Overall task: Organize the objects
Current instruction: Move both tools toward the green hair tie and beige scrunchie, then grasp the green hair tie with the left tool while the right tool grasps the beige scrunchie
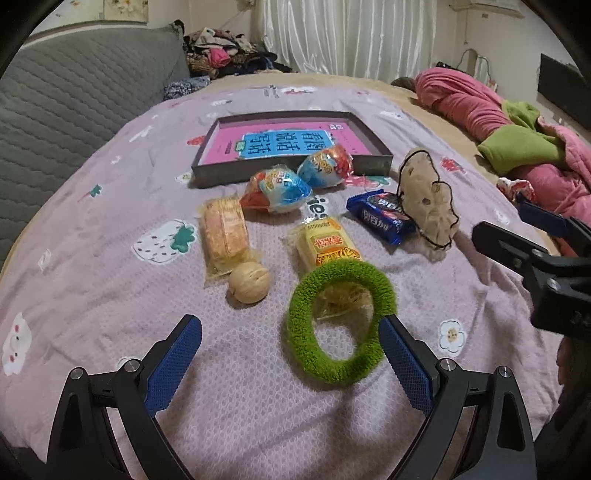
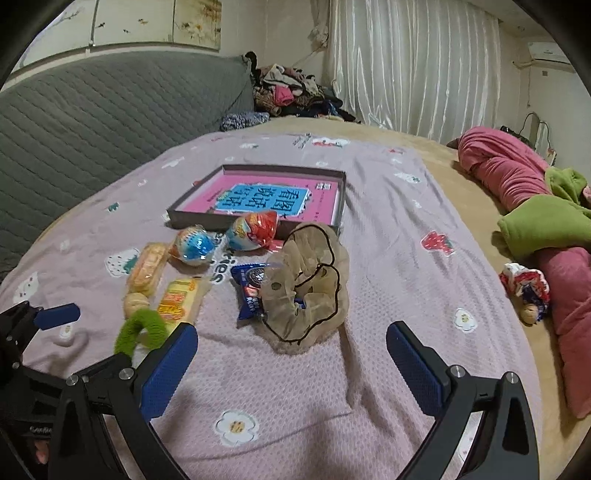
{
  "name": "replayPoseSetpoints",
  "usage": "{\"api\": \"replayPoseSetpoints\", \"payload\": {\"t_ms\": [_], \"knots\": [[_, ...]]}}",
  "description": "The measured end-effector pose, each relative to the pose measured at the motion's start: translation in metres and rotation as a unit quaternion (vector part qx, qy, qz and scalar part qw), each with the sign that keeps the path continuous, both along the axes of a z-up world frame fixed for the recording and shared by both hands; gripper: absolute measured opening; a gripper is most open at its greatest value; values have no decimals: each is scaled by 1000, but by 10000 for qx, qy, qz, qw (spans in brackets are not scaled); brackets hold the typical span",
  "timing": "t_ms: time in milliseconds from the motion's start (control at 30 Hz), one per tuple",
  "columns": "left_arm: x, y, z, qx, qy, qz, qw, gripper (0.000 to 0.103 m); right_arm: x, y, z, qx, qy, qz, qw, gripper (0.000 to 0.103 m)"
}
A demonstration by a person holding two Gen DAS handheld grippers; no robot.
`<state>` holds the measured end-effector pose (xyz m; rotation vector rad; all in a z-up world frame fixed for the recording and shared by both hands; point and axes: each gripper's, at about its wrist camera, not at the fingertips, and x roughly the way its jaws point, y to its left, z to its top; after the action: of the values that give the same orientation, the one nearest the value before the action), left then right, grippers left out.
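A shallow dark grey cardboard box (image 1: 291,168) with a pink and blue printed book lying flat inside it sits on the far middle of the bed, and the loose items lie scattered in front of it. Two round foil-wrapped sweets in red, white and blue (image 1: 279,190) rest just before the box's near wall, one touching it. Nearer to you lie an orange-yellow wafer packet in clear wrap (image 1: 223,232), a pale round walnut (image 1: 248,281) at that packet's near end, and a yellow snack packet with red lettering (image 1: 325,245). A fuzzy green ring-shaped hair tie (image 1: 340,321) lies partly over the yellow packet's near end. To the right, a dark blue biscuit packet (image 1: 380,216) lies beside and partly under a beige sheer scrunchie with black edging (image 2: 306,288).

Your left gripper (image 1: 290,354) hovers low over the pink patterned bedspread (image 1: 110,295), its blue-padded jaws spread wide and holding nothing; the right pad sits just beside or against the green ring's outer edge. Your right gripper (image 2: 291,362) also has its jaws spread wide and empty, with the beige scrunchie lying just ahead of them.

Beyond the bedspread you have a grey quilted headboard (image 1: 74,103) on the left, a heap of clothes (image 1: 225,53) at the far corner, white curtains (image 1: 351,33) behind, and crumpled pink and green blankets (image 1: 517,140) on the right.
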<state>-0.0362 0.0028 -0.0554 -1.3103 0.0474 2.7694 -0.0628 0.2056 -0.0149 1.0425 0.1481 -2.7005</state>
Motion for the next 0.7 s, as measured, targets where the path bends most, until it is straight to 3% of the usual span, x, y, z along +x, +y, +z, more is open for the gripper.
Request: {"api": "replayPoseSetpoints", "payload": {"t_ms": [300,400,533,700], "knots": [[-14,5,-17,18,-158,-91,9998,95,-41,1,-25,-35,-276,-145,9995,103],[-17,1,-19,70,-124,-44,9999,86,-48,1,-31,-45,-316,-153,9994,103],[-20,-3,-25,340,-287,-130,9989,57,-52,-1,-33,-11,-286,-118,9995,103],[-24,-1,-31,492,-374,-227,9978,44,-58,-6,-34,107,-264,-63,9996,103]]}}
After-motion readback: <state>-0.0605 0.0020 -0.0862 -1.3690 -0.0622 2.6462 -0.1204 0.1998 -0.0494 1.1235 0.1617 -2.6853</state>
